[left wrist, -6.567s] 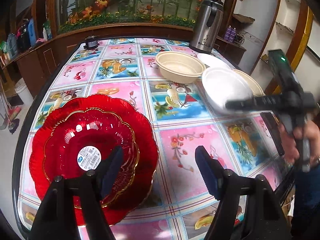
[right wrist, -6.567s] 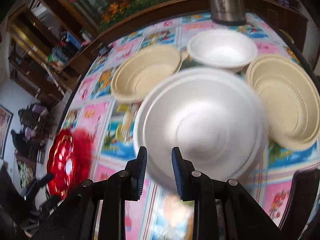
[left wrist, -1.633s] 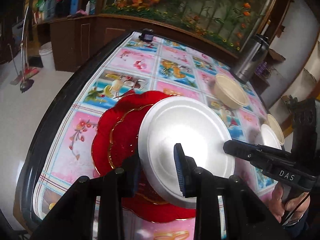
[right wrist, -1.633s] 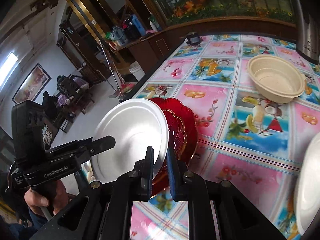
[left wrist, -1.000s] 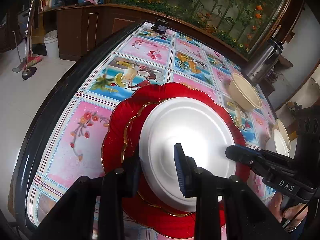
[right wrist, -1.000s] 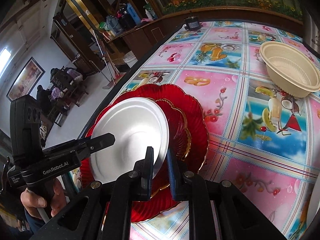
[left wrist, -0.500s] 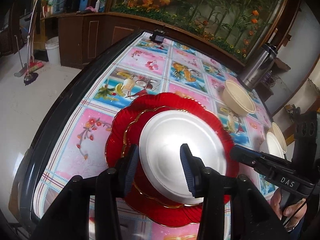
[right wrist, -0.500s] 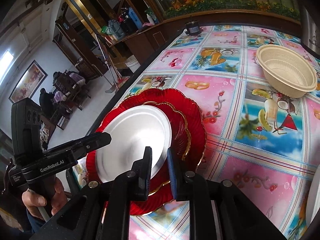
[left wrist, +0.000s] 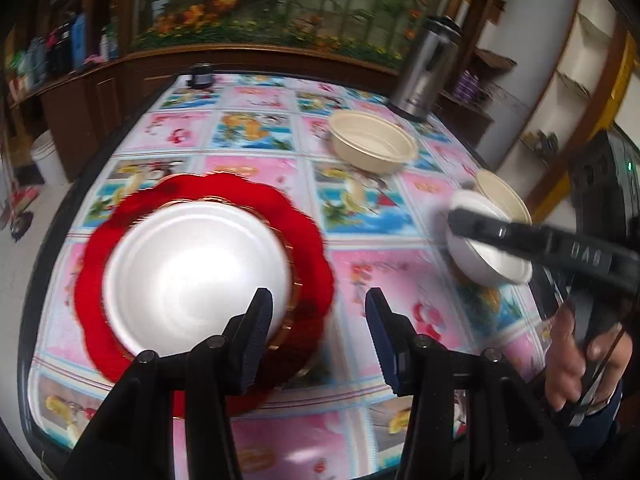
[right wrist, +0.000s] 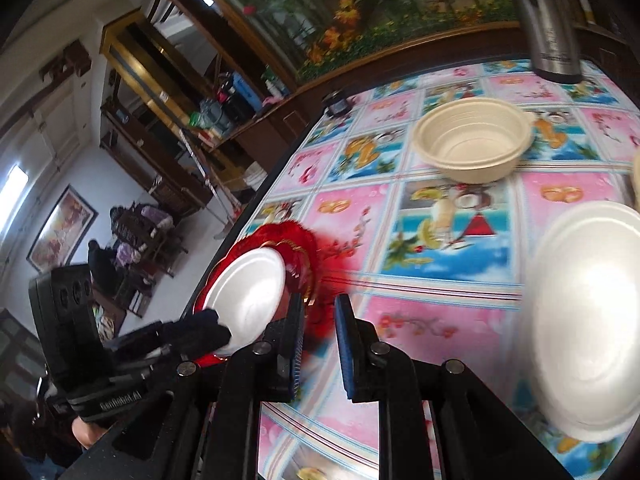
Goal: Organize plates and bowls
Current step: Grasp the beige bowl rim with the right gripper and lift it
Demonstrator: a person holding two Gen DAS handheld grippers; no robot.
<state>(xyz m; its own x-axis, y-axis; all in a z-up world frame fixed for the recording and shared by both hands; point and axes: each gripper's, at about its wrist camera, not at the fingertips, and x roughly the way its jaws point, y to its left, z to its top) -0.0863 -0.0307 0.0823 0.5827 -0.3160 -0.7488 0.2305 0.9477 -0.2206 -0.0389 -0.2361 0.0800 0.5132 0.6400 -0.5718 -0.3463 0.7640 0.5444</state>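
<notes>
A white foam plate point(left wrist: 192, 272) lies on top of two stacked red scalloped plates point(left wrist: 308, 248) at the table's left. My left gripper point(left wrist: 318, 320) hovers just right of it, jaws opening, nothing between them. In the right wrist view the same white plate point(right wrist: 248, 288) and red plates point(right wrist: 298, 246) sit by the table's edge. My right gripper point(right wrist: 320, 336) is off the plate, its jaws almost together and empty. A white foam bowl point(right wrist: 588, 312) stands to its right. A beige bowl point(left wrist: 372, 144) and a beige plate point(left wrist: 504, 196) sit farther back.
A steel thermos point(left wrist: 424, 72) stands at the far right corner and a small dark jar point(left wrist: 202, 74) at the far left edge. The flowered tablecloth point(left wrist: 400, 276) is bare between the red plates and the white bowl point(left wrist: 480, 256). A hand point(left wrist: 568, 360) grips the right tool.
Both grippers have let go of the white plate, which now rests on the red plates. Both have pulled away to the right, and the left jaws have widened.
</notes>
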